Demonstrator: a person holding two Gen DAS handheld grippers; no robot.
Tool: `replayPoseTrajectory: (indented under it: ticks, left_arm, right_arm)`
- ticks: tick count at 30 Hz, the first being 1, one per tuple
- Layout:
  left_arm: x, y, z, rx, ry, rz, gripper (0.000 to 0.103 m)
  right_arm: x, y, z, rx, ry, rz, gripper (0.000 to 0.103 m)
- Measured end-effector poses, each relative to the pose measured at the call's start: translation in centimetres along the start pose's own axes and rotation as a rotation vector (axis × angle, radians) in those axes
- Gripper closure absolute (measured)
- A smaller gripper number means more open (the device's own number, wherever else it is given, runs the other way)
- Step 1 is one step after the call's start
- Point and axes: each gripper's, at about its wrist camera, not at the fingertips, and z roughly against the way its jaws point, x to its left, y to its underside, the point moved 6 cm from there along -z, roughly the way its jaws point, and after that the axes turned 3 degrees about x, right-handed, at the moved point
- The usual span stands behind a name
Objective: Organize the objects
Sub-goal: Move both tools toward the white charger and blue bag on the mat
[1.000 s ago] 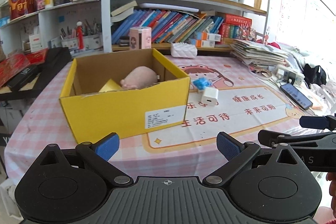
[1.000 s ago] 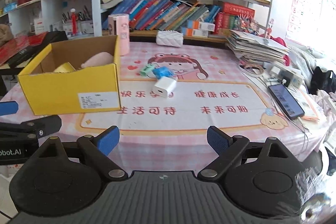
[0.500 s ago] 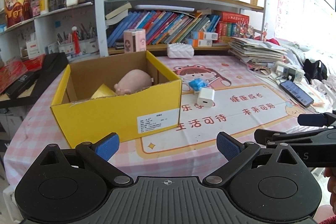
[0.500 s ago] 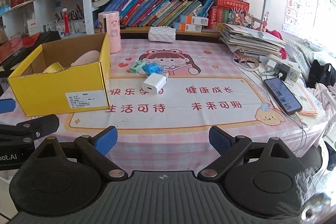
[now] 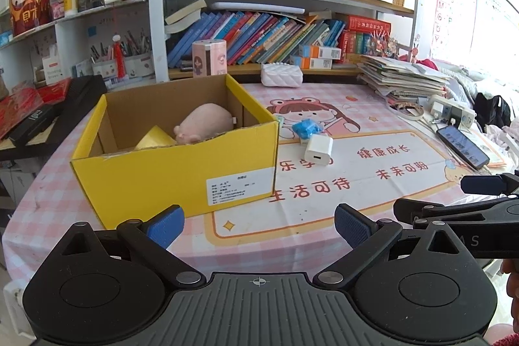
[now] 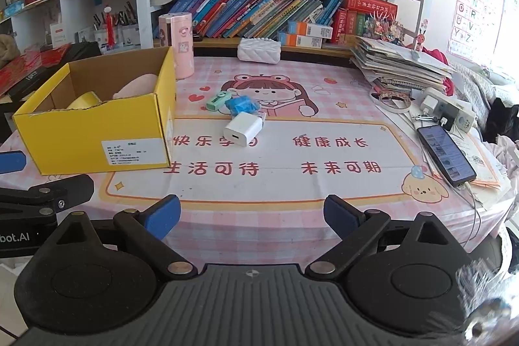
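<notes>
**small things loose beside the yellow box**

on the table (image 6: 324,209) the yellow box (image 6: 94,132) stands open at the left, holding a pink plush toy (image 5: 204,124) and a yellow item (image 5: 154,138). just right of it lie a white charger (image 6: 241,129), a blue packet (image 6: 242,105) and a mint green item (image 6: 219,101), close together. a pink cylinder (image 6: 180,46) stands behind the box, a white quilted pouch (image 6: 259,51) further back. a phone (image 6: 446,155), a power strip (image 6: 449,112) and stacked papers (image 6: 399,64) crowd the right edge. the left gripper (image 5: 258,224) and the right gripper (image 6: 251,214) hover near the front edge, fingers spread and empty.
</notes>
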Motion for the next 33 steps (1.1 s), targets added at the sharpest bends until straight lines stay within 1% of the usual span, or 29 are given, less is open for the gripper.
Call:
replayPoseTrajectory:
  ticks: [3, 9, 18, 29, 33]
  left_arm:
    - [-0.4, -0.1, -0.6, 0.011, -0.005, -0.003, 0.003]
    - [-1.6, -0.9, -1.7, 0.007, -0.018, -0.013, 0.003]
    - [-3.2, -2.3, -3.9, 0.028, -0.058, -0.021, 0.003]
    - [-6.4, -4.0, -7.7, 0.077, -0.081, -0.034, 0.003]
    - [-7.6, -4.5, -8.6, 0.090, -0.076, -0.037, 0.003]
  right_arm:
    - [-0.4, -0.1, -0.4, 0.008, -0.001, -0.004, 0.007]
    - [-1.5, -0.8, -1.5, 0.002, -0.015, -0.004, 0.007]
    - [-3.4, -2.7, -4.3, 0.015, -0.065, -0.007, 0.007]
    - [-6.6, -4.9, -8.7, 0.057, -0.113, -0.013, 0.007]
    - [-7.8, -5.5, -10.0, 0.073, -0.093, -0.001, 0.007]
